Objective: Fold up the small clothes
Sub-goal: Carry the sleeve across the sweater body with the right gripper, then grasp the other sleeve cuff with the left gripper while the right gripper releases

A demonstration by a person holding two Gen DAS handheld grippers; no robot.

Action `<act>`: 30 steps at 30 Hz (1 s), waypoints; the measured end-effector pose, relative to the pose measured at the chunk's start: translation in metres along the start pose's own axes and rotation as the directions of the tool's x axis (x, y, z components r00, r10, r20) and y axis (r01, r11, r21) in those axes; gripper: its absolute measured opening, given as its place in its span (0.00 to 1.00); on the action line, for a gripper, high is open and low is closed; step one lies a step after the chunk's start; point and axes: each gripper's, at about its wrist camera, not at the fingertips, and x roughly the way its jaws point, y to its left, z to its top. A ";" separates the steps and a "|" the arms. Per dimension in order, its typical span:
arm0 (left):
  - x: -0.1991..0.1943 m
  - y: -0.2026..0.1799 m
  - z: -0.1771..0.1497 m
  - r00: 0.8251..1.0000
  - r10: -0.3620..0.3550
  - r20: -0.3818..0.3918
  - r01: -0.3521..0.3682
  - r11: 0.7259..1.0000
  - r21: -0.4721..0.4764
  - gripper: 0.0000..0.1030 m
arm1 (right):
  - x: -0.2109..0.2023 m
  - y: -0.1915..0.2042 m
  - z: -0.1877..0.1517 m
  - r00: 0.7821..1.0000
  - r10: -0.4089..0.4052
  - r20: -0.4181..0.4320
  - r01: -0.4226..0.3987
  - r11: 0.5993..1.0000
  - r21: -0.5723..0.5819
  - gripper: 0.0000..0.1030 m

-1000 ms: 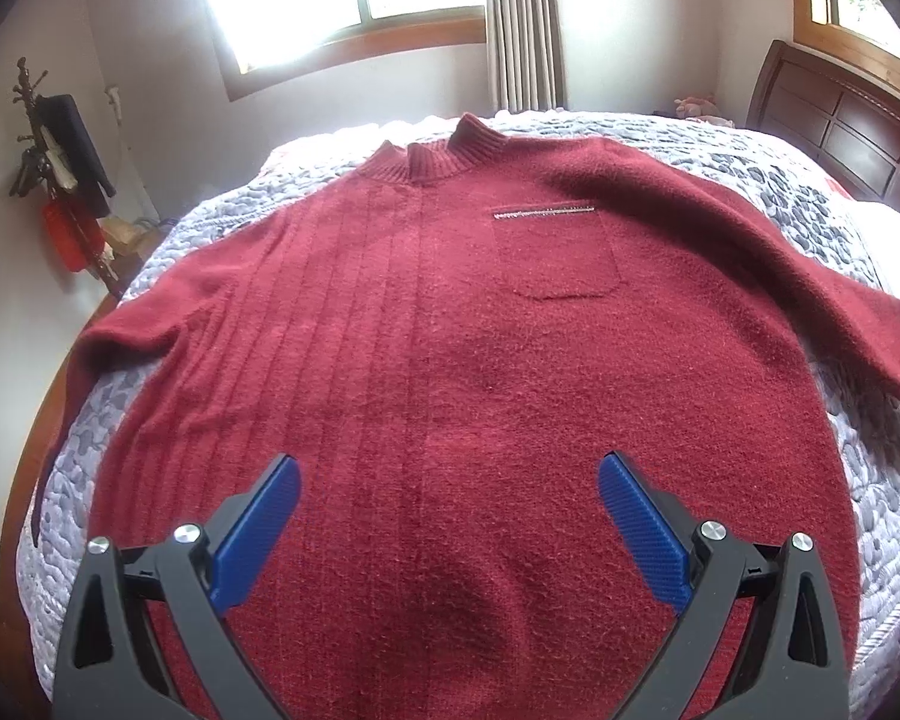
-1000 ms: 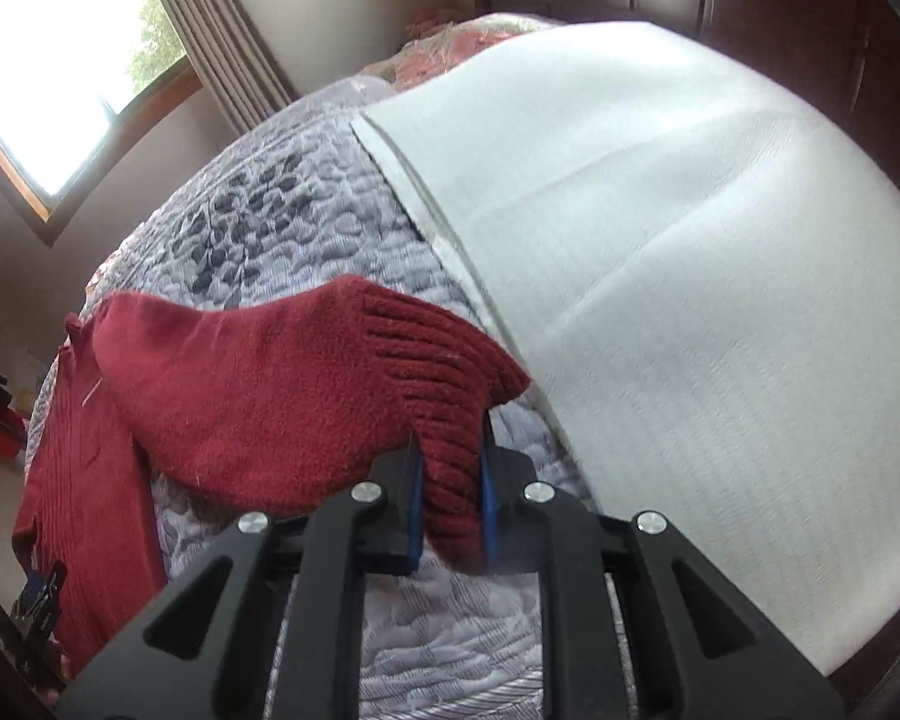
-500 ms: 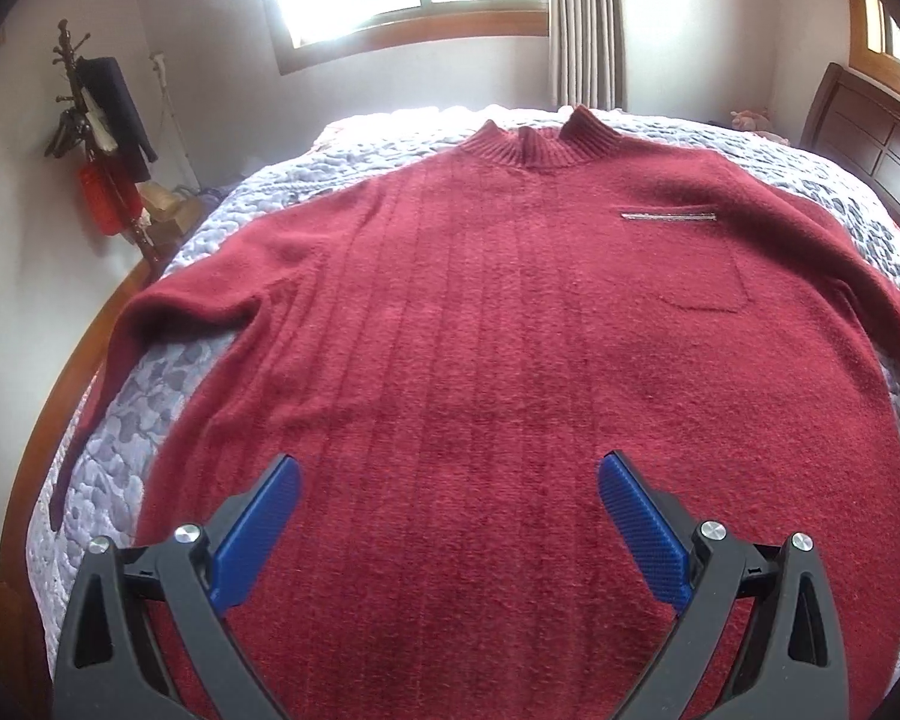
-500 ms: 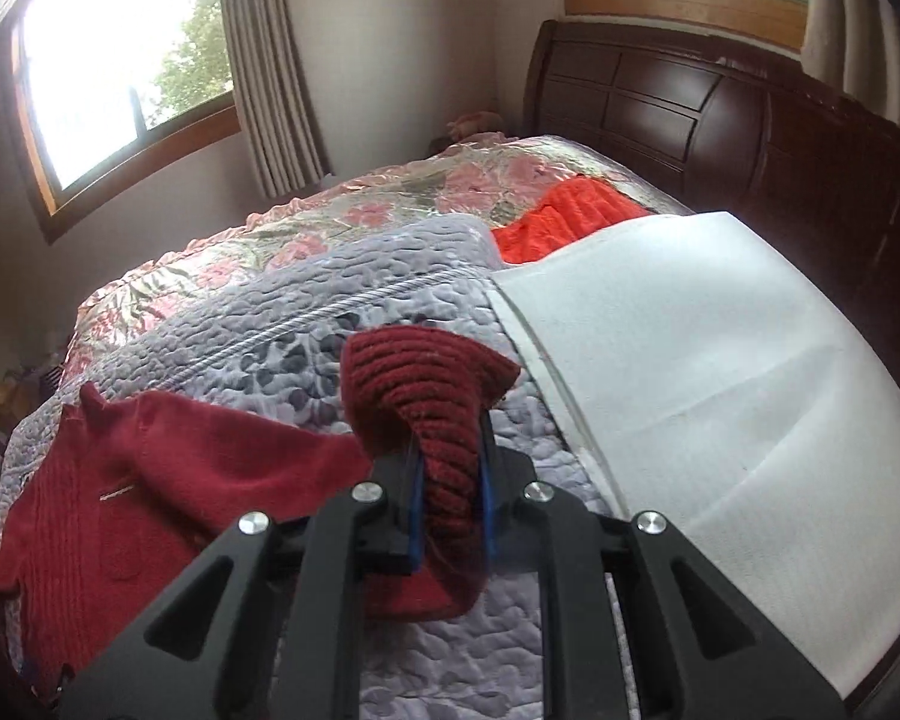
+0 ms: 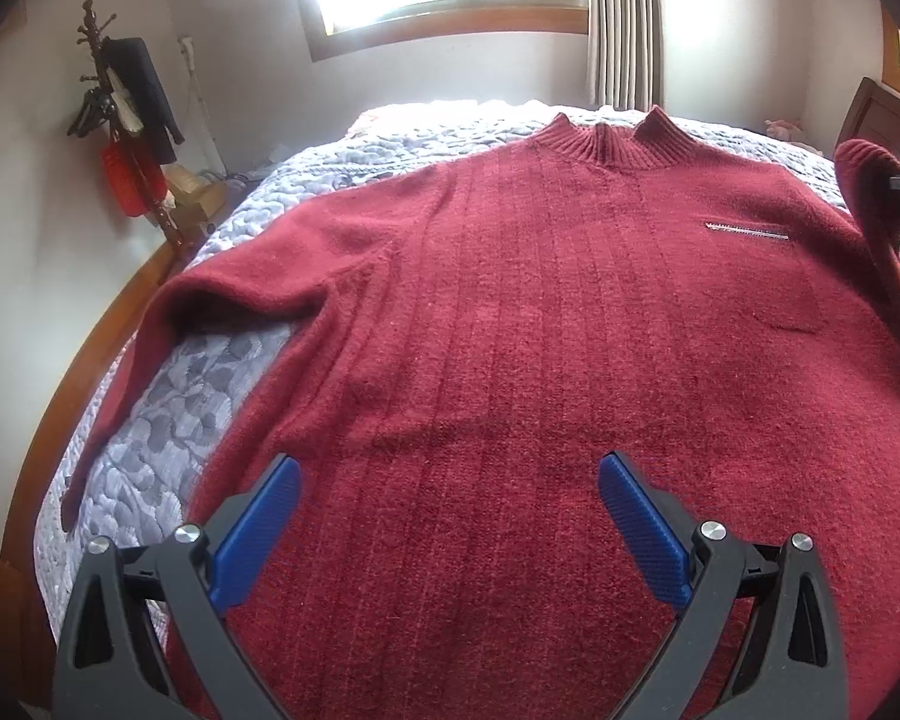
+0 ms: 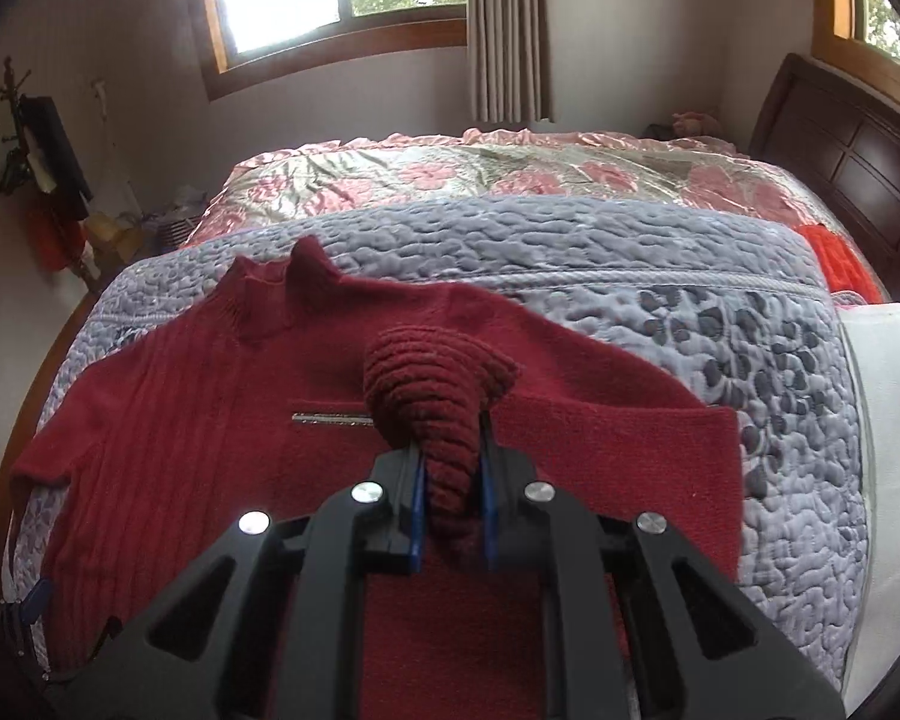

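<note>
A dark red knit sweater lies flat, front up, on a grey quilted bedspread, collar toward the window. My left gripper hovers open over the sweater's lower hem area, nothing between its blue pads. My right gripper is shut on the ribbed cuff of the sweater's right-hand sleeve, holding it lifted above the chest pocket. In the left wrist view that raised cuff shows at the far right edge. The other sleeve hangs over the bed's left edge.
A wooden bed rail runs along the left. A coat stand with dark and red clothes stands by the wall. A pink floral blanket, a white sheet and a dark headboard lie beyond the sweater.
My right gripper has carried the sleeve cuff up off the bedspread and inward over the sweater's chest. The left gripper has shifted left along the hem, staying open.
</note>
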 end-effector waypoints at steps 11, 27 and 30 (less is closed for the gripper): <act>0.013 -0.012 0.015 1.000 -0.027 0.000 0.027 0.999 0.035 0.97 | 0.042 0.039 -0.027 0.973 0.177 -0.145 -0.184 0.983 -0.031 0.36; 0.076 -0.118 0.083 0.871 -0.440 -0.217 0.434 0.897 -0.079 0.96 | -0.026 -0.088 -0.072 0.996 0.082 -0.044 -0.079 0.994 0.074 0.49; 0.086 -0.133 0.095 0.861 -0.453 -0.230 0.442 0.891 -0.099 0.96 | -0.026 -0.104 -0.083 0.997 0.068 -0.037 -0.064 0.993 0.094 0.49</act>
